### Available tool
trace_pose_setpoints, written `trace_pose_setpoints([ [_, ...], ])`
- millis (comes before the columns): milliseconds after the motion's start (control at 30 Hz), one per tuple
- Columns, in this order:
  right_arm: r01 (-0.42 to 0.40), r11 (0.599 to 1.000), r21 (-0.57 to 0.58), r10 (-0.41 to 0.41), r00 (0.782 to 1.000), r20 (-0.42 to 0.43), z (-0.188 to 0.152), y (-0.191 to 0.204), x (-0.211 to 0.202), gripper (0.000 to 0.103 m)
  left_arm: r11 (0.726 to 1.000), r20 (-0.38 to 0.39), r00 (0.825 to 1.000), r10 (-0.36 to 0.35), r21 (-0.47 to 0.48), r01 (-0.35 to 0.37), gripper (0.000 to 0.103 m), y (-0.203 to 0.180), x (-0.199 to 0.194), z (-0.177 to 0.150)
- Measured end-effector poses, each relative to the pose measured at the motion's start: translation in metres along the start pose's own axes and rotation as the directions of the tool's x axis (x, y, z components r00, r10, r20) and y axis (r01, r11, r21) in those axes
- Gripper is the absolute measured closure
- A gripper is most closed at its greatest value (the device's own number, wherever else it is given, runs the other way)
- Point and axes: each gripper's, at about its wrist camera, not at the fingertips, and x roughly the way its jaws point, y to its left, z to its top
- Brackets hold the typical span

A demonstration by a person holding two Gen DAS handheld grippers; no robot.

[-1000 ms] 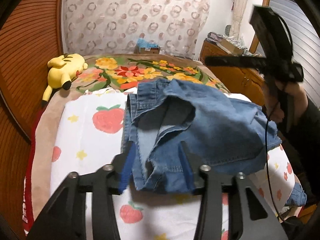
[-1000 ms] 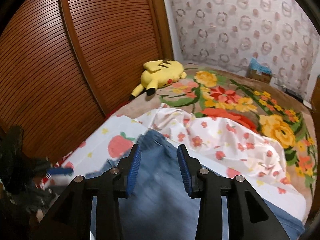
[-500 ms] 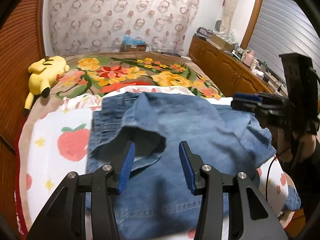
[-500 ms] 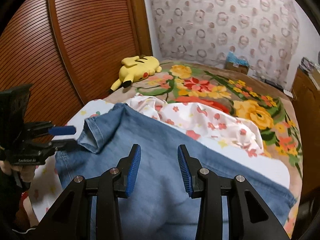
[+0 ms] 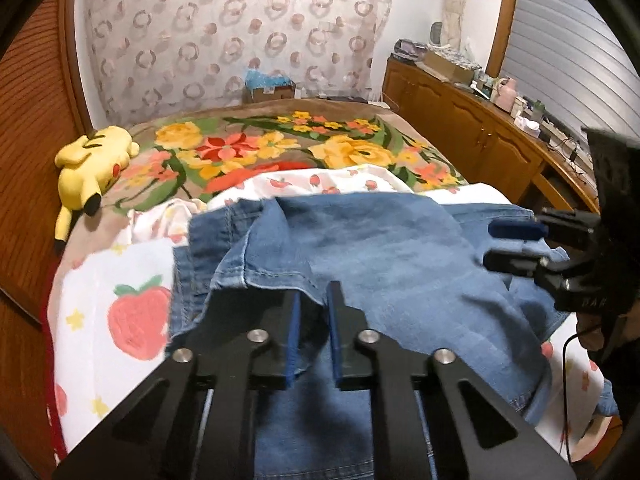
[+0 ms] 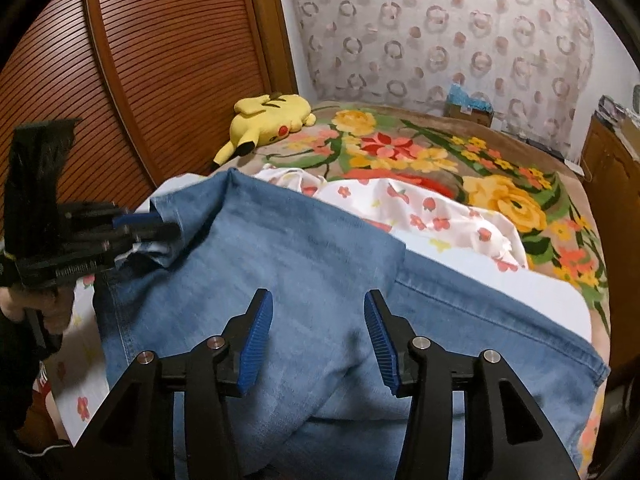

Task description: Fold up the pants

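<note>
Blue jeans [image 5: 380, 248] lie spread across the bed, with one part folded over the rest. In the left wrist view my left gripper [image 5: 314, 332] has its jaws closing on the stitched hem of the upper fold, which runs between the blue pads. From the right wrist view that left gripper [image 6: 156, 226] pinches a raised corner of the jeans [image 6: 300, 248] at the left. My right gripper [image 6: 320, 336] hovers over the middle of the denim with its jaws opening and nothing pinched. The left wrist view shows the right gripper [image 5: 504, 246] at the jeans' right edge.
A yellow plush toy [image 5: 94, 164] lies on the floral blanket [image 5: 352, 152] at the far left. A white strawberry sheet [image 5: 132, 312] lies under the jeans. Slatted wooden doors [image 6: 160, 60] stand left of the bed. A cluttered wooden sideboard [image 5: 480, 136] runs along its right.
The left jaws have narrowed from wide to nearly together around the hem. The right jaws stand wider. Bunched a second ago, the jeans now lie spread out, and both grippers have shifted over them.
</note>
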Motion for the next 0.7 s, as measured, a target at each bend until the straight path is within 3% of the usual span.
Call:
trace_pose_setpoints([
  [167,-0.019,1.000,0.008,0.019,1.000,0.001,0.000,-0.006,0.000,0.053,0.999,0.023,0.999,0.038,0.008,-0.039,0.097,0.019,-0.009,0.012],
  [400,-0.026,1.000,0.007,0.026,1.000,-0.006,-0.003,-0.010,0.005,0.053,0.994,0.028,0.993,0.111,-0.002,-0.111,0.097,0.043,-0.007,0.024],
  [700,-0.027,1.000,0.010,0.027,0.999,-0.018,-0.005,-0.013,0.006,0.053,0.991,0.026,0.991,0.132,-0.027,-0.131,0.097,0.065,-0.001,0.023],
])
